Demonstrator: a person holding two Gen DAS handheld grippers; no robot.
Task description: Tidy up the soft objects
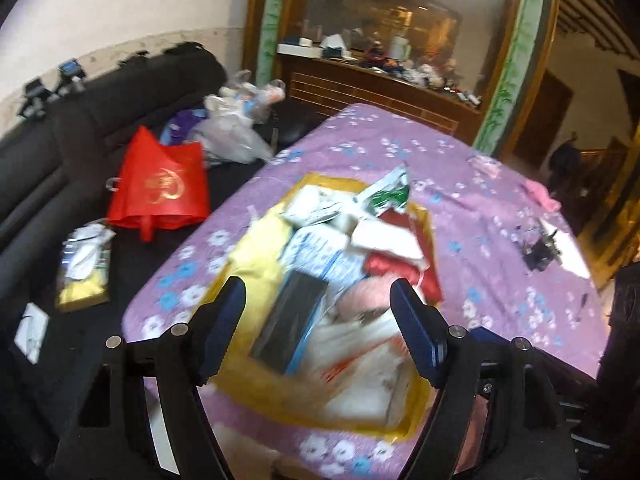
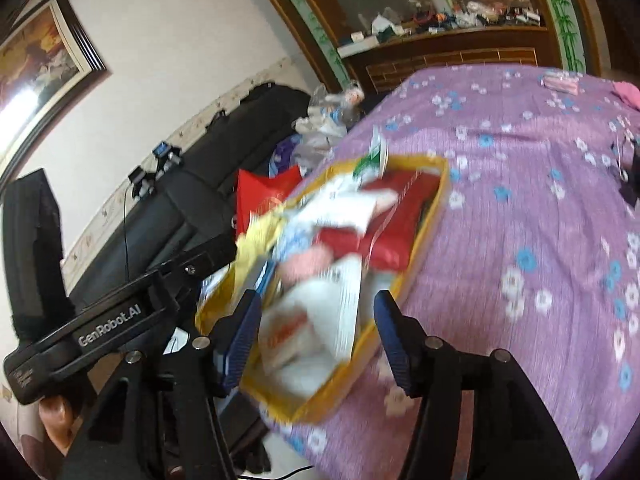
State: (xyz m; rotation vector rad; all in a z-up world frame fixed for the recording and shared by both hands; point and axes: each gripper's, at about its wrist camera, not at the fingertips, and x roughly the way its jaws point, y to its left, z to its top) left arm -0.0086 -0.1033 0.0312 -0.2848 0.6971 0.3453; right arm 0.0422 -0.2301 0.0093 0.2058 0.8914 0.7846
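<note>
A yellow box [image 1: 416, 416] full of soft packets sits on the purple flowered tablecloth [image 1: 472, 176]. In it lie white plastic bags [image 1: 360, 368], a red pouch [image 1: 396, 268], a pink soft item [image 1: 360, 296], a yellow cloth [image 1: 264, 248] and a dark flat packet [image 1: 292, 320]. My left gripper [image 1: 318, 336] is open and empty above the box's near end. In the right wrist view the same box [image 2: 432, 216] lies ahead, and my right gripper [image 2: 316, 340] is open and empty over its near end. The left gripper's body [image 2: 116, 320] shows at the left. Both views are motion-blurred.
A black sofa [image 1: 80, 128] stands left of the table with a red bag [image 1: 164, 184], clear plastic bags [image 1: 236, 132] and a small packet-filled box [image 1: 84, 272]. A pink cloth [image 1: 540, 192] and a dark small object [image 1: 540, 248] lie on the table's far right. A wooden cabinet [image 1: 380, 88] stands behind.
</note>
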